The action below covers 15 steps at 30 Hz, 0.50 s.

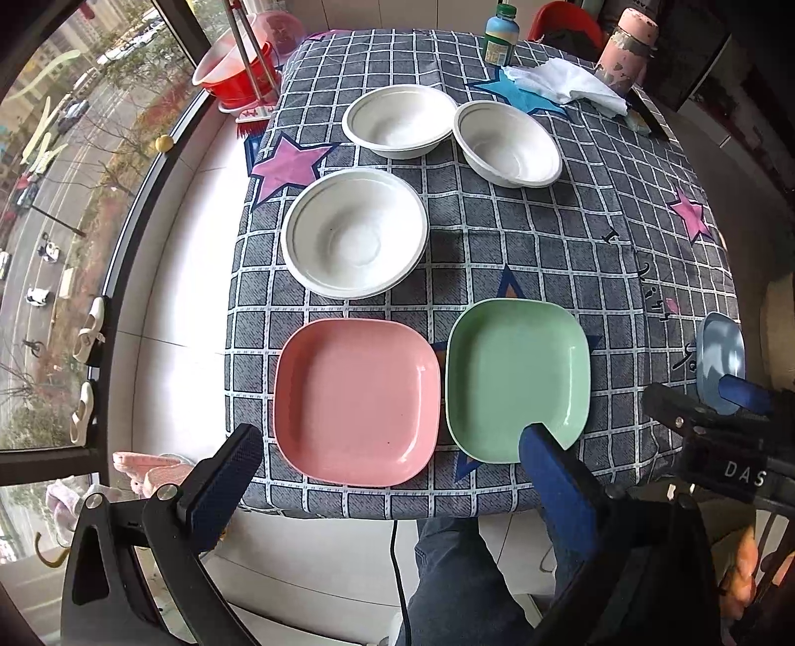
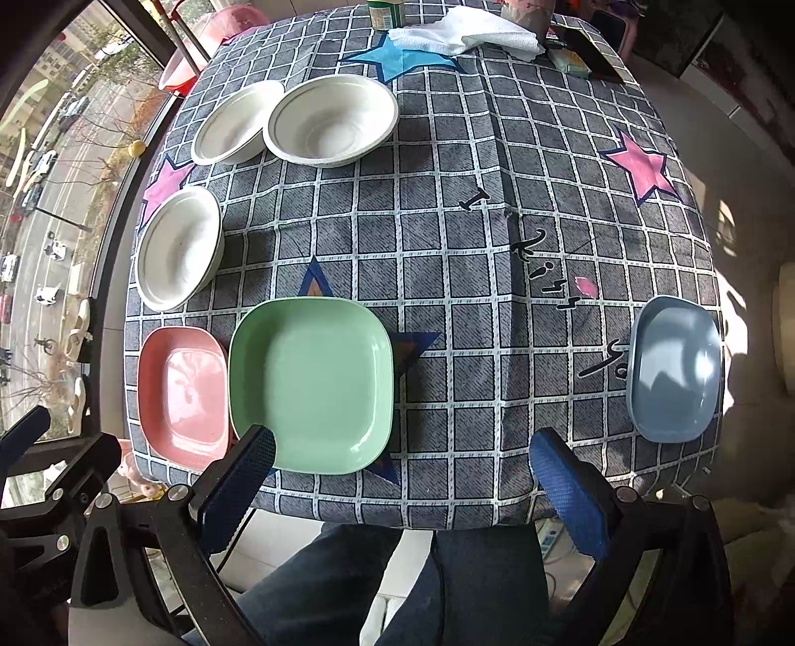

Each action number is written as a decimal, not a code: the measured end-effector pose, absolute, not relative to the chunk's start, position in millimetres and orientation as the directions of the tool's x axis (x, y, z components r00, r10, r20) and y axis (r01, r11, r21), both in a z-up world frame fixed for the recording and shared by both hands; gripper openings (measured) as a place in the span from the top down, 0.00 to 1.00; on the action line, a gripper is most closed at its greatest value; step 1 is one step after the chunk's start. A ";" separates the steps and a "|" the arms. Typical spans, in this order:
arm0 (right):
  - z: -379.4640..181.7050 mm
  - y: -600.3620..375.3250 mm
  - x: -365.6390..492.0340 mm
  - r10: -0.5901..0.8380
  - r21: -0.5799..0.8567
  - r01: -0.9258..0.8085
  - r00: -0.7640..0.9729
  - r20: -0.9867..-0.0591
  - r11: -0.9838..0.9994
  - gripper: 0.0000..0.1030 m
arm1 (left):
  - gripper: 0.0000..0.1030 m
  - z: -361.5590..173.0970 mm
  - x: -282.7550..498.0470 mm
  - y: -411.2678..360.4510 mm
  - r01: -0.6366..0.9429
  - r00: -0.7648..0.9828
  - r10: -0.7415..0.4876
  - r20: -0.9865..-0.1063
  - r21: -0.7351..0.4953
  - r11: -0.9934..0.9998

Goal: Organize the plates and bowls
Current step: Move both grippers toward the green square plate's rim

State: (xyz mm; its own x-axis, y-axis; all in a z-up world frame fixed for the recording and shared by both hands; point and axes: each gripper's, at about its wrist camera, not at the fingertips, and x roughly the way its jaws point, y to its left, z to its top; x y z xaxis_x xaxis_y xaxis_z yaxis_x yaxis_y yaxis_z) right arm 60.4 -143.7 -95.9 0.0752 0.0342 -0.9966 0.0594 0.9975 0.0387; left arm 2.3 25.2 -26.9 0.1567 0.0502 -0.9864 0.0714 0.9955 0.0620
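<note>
A pink square plate (image 1: pixel 357 401) and a green square plate (image 1: pixel 517 378) lie side by side at the table's near edge. A blue plate (image 2: pixel 676 366) lies at the near right. Three white bowls (image 1: pixel 354 239) (image 1: pixel 399 121) (image 1: pixel 507 144) stand behind them. My left gripper (image 1: pixel 392 452) is open and empty, just in front of the pink plate. My right gripper (image 2: pixel 402 447) is open and empty, off the near edge between the green plate (image 2: pixel 312 383) and the blue one. The pink plate (image 2: pixel 183 396) is at its left.
The table has a grey checked cloth (image 1: pixel 546 248) with stars. At the back stand a green-capped bottle (image 1: pixel 501 35), a white rag (image 1: pixel 571 82) and a pink flask (image 1: pixel 627 49). Red basins (image 1: pixel 238 64) sit on the sill at the left. The person's legs (image 2: pixel 397 586) are below.
</note>
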 end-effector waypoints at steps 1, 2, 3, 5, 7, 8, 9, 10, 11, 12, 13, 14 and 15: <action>-98.3 -144.1 60.3 0.024 0.029 0.055 0.079 -0.997 0.998 0.00 | 0.00 -30.5 1.8 25.4 0.067 0.142 0.051 -0.989 0.061 0.996; -99.5 -144.8 59.7 0.015 0.019 0.052 0.074 -0.997 0.998 0.00 | 0.00 -34.1 1.6 24.6 0.065 0.128 0.048 -0.991 0.057 0.996; -100.3 -145.5 59.0 0.007 0.010 0.049 0.072 -0.997 0.999 0.00 | 0.00 -38.5 2.0 23.0 0.070 0.118 0.042 -0.992 0.051 0.996; -104.6 -146.3 57.6 -0.009 -0.006 0.043 0.078 -0.997 0.999 0.00 | 0.00 -47.0 3.2 17.4 0.089 0.105 0.049 -0.993 0.059 0.994; -111.0 -148.4 57.0 -0.011 -0.008 0.042 0.063 -0.998 0.999 0.00 | 0.00 -52.9 4.1 11.6 0.101 0.112 0.066 -0.991 0.078 0.992; -115.3 -149.4 56.9 -0.012 -0.010 0.041 0.052 -0.999 0.999 0.00 | 0.00 -55.9 4.9 9.6 0.102 0.117 0.071 -0.991 0.083 0.991; -119.6 -150.3 56.9 -0.015 -0.014 0.040 0.041 -0.999 0.999 0.00 | 0.00 -59.0 5.6 7.8 0.101 0.114 0.071 -0.991 0.083 0.991; -123.7 -151.1 56.3 -0.020 -0.019 0.041 0.033 -0.999 0.999 0.00 | 0.00 -61.9 5.9 6.5 0.097 0.109 0.070 -0.992 0.081 0.992; -127.2 -152.2 56.4 -0.022 -0.021 0.043 0.027 -0.999 0.999 0.00 | 0.00 -65.8 7.4 5.1 0.094 0.103 0.067 -0.992 0.076 0.993; -130.4 -152.8 56.4 -0.025 -0.024 0.045 0.020 -0.999 0.999 0.00 | 0.00 -69.6 8.0 3.7 0.094 0.097 0.069 -0.993 0.078 0.993; -133.4 -153.2 56.5 -0.026 -0.025 0.047 0.013 -1.000 0.999 0.00 | 0.00 -73.6 8.5 2.0 0.097 0.095 0.075 -0.993 0.084 0.992; -136.9 -153.4 56.7 -0.021 -0.021 0.046 0.008 -1.000 0.999 0.00 | 0.00 -77.6 9.1 0.7 0.102 0.094 0.087 -0.992 0.096 0.990; -140.4 -153.5 57.2 -0.021 -0.020 0.045 0.005 -1.000 0.999 0.00 | 0.00 -82.2 9.8 -0.7 0.109 0.093 0.103 -0.990 0.113 0.988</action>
State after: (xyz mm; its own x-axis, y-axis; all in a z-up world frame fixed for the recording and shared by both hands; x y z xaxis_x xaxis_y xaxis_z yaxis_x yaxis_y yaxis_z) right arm 57.2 -153.5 -140.4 0.0055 -0.0206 -0.9998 0.0454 0.9988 -0.0203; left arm 9.8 -0.7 -82.2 0.0927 0.1031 -0.9903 0.1086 0.9876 0.1129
